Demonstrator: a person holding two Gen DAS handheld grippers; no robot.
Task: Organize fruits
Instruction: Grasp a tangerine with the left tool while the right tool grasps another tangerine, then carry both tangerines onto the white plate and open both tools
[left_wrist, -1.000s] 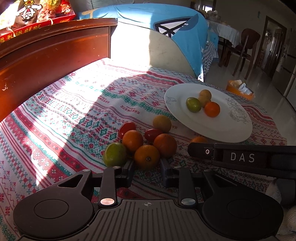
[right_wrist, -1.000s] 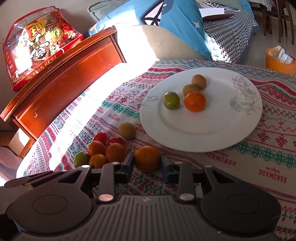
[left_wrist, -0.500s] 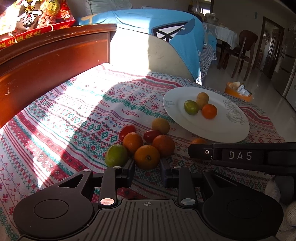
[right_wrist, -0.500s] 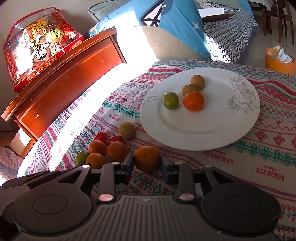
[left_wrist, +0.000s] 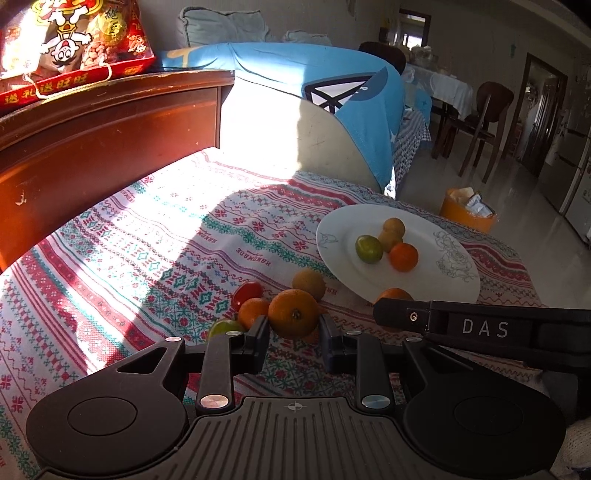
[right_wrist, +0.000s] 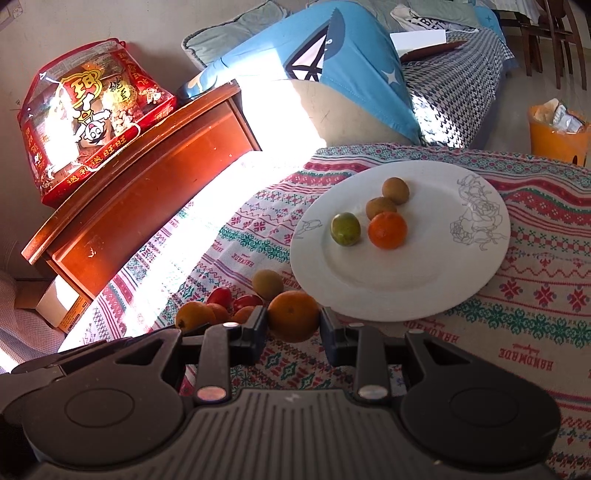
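Each hand-held gripper, left (left_wrist: 294, 334) and right (right_wrist: 293, 331), clasps an orange (left_wrist: 293, 313) beside the half-hidden fruit pile (right_wrist: 236, 304) near the plate (right_wrist: 406, 295), on a cloth (right_wrist: 535, 295) woven "HANDMADE" over the worktop, "DAS" on the right one's arm

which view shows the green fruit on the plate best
The right wrist view: the green fruit sits large and unobstructed on the white plate. The left wrist view shows it smaller and farther off, yet fully visible.

Harsh sunlight glare on tablecloth (left_wrist: 177, 236); fisheye-warped edges.
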